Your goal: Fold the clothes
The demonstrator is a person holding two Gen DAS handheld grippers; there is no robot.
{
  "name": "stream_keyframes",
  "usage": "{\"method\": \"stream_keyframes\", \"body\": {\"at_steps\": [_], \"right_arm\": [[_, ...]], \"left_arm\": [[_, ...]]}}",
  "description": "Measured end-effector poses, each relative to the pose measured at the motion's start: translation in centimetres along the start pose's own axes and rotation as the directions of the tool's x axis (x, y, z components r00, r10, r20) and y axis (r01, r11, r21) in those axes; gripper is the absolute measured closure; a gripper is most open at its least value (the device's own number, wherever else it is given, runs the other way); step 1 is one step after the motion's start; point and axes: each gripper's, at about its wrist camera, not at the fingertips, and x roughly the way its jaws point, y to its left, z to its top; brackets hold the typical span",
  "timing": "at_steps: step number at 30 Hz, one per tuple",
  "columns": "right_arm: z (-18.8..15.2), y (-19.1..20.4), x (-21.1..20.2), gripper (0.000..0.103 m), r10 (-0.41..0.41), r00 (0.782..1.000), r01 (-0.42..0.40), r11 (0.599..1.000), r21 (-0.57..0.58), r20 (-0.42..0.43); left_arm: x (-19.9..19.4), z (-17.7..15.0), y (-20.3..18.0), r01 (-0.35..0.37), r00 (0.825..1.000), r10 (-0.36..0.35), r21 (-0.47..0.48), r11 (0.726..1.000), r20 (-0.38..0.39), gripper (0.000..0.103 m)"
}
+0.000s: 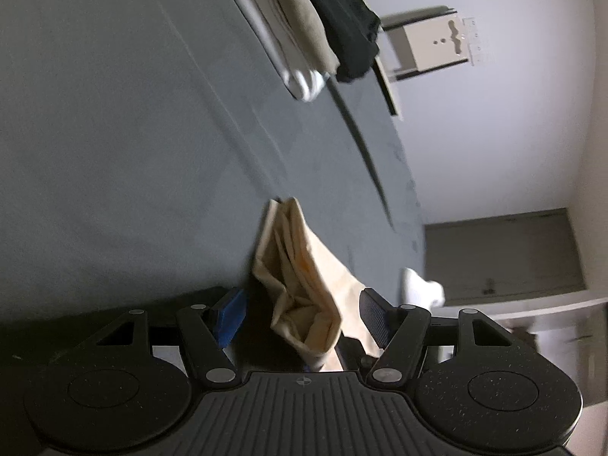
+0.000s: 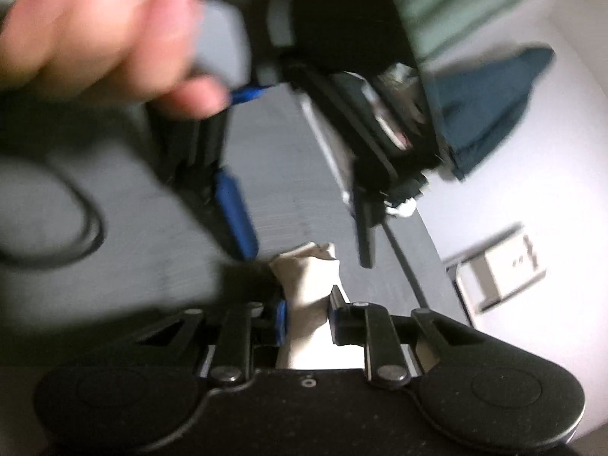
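Cream cloth [image 2: 307,285], the garment being folded, sat bunched between the jaws of the right hand-held gripper [image 2: 307,306] at the lower centre of the right wrist view, pinched narrow between the blue pad and the black one. In the left wrist view the same cream cloth [image 1: 300,277] hung as a crumpled, layered wad in the lower middle of the frame, inside the gap of the left hand-held gripper [image 1: 300,313], whose jaws stood wide with neither pad touching the fabric.

Further up the right wrist view, the person's hand [image 2: 102,30] gripped the handle of the left hand-held gripper [image 2: 304,224] in the upper left, all of it blurred by motion. Beyond lay the grey desk [image 1: 114,133], and along its far edge at the top of the left wrist view rested a stack of folded clothes [image 1: 304,38] in white, beige and dark tones. A teal garment [image 2: 490,106] lay at the upper right of the right wrist view.

The risk from here, as I judge it: only one pinch carried the cloth, and on a wad rather than a clean edge, so layers could slip out or the fold could collapse. The left jaws, closing on that bunch, might catch several layers or miss the corner.
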Motion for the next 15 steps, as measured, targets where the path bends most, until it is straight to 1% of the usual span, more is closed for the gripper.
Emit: {"method": "stream_keyframes", "body": {"at_steps": [1, 3, 4, 5, 6, 7, 8, 11, 13, 15], "right_arm": [[-0.1, -0.7, 0.0, 0.082, 0.002, 1.0, -0.002, 0.999, 0.04, 0.001], [-1.3, -1.8, -0.4, 0.082, 0.025, 1.0, -0.025, 0.994, 0.106, -0.002], [-1.5, -2.3, -0.4, 0.083, 0.035, 0.999, -0.035, 0.991, 0.127, 0.0], [-1.6, -2.6, -0.4, 0.083, 0.038, 0.999, -0.038, 0.989, 0.14, 0.004], [-1.8, -2.8, -0.4, 0.083, 0.037, 0.999, -0.038, 0.989, 0.145, 0.009], [-1.3, -2.3, -1.3, 0.083, 0.029, 1.0, -0.03, 0.988, 0.153, 0.01], [0.1, -2.2, -1.0, 0.083, 0.034, 0.999, -0.034, 0.987, 0.158, 0.004], [-0.2, -2.9, -1.2, 0.083, 0.061, 0.998, -0.063, 0.978, 0.2, 0.013], [-1.1, -2.8, -2.4, 0.083, 0.064, 0.998, -0.068, 0.976, 0.207, 0.025], [-1.2, -3.0, -2.4, 0.083, 0.069, 0.997, -0.074, 0.974, 0.213, 0.027]], "left_arm": [[0.3, -0.1, -0.1, 0.015, 1.0, -0.015, -0.01, 1.0, -0.012, 0.037], [1.0, -0.3, -0.3, 0.04, 0.999, -0.04, -0.014, 0.999, -0.024, 0.037], [1.4, -0.3, -0.4, 0.051, 0.998, -0.052, -0.018, 0.999, -0.029, 0.034], [1.8, -0.3, -0.5, 0.06, 0.998, -0.06, -0.027, 0.998, -0.028, 0.024], [2.1, -0.3, -0.6, 0.067, 0.997, -0.068, -0.04, 0.997, -0.024, 0.019], [2.5, -0.2, -0.7, 0.074, 0.997, -0.075, -0.052, 0.996, -0.019, 0.015], [2.8, -0.2, -0.8, 0.084, 0.996, -0.085, -0.064, 0.994, -0.016, 0.015], [4.1, 0.0, -1.2, 0.111, 0.993, -0.114, -0.085, 0.99, -0.028, 0.015], [5.1, 0.1, -1.6, 0.092, 0.995, -0.095, -0.081, 0.992, -0.03, 0.015], [6.1, 0.1, -2.2, 0.066, 0.997, -0.068, -0.067, 0.996, -0.029, 0.015]]}}
